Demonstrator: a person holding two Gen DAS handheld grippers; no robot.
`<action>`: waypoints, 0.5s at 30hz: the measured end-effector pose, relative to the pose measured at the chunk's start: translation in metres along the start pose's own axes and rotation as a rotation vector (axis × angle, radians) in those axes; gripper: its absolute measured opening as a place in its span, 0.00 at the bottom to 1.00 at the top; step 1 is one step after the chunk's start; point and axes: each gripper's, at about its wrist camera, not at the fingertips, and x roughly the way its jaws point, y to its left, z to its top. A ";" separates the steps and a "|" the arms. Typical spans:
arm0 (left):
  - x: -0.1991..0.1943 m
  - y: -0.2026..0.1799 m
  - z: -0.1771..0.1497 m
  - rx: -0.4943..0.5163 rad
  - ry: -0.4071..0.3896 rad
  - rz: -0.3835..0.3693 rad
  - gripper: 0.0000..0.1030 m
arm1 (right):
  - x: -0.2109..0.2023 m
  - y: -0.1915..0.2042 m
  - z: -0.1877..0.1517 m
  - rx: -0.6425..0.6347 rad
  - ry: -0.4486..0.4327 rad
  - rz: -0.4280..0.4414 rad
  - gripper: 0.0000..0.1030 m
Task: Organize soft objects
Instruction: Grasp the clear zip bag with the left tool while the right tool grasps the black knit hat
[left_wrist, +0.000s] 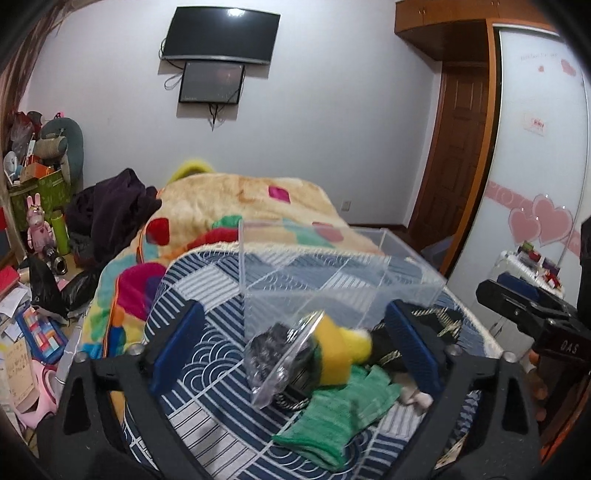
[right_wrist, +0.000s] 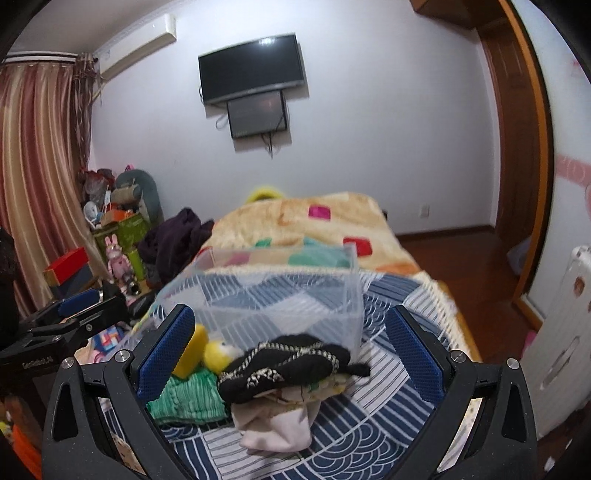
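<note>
A clear plastic box (left_wrist: 332, 266) stands on the blue patterned bed cover; it also shows in the right wrist view (right_wrist: 280, 295). In front of it lies a heap of soft things: a yellow sponge (left_wrist: 332, 350), a yellow plush toy (left_wrist: 358, 341), a green cloth (left_wrist: 332, 421), a black cloth with light trim (right_wrist: 284, 365) and a pale pink cloth (right_wrist: 277, 421). My left gripper (left_wrist: 295, 350) is open, its jaws either side of the sponge. My right gripper (right_wrist: 291, 362) is open around the black cloth. Neither holds anything.
A colourful fleece blanket (left_wrist: 240, 206) covers the bed's far half, with dark clothes (left_wrist: 110, 206) at its left. Clutter and boxes (left_wrist: 37, 184) fill the floor on the left. A wardrobe (left_wrist: 535, 147) and door stand right. My right gripper shows in the left wrist view (left_wrist: 524, 306).
</note>
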 end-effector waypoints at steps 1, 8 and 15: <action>0.003 0.002 -0.002 0.001 0.013 0.005 0.87 | 0.004 0.000 -0.003 0.001 0.015 0.003 1.00; 0.030 0.019 -0.024 -0.020 0.118 0.015 0.71 | 0.023 0.004 -0.019 -0.021 0.119 0.032 0.98; 0.044 0.029 -0.037 -0.080 0.179 -0.034 0.47 | 0.044 0.005 -0.029 -0.044 0.194 0.008 0.84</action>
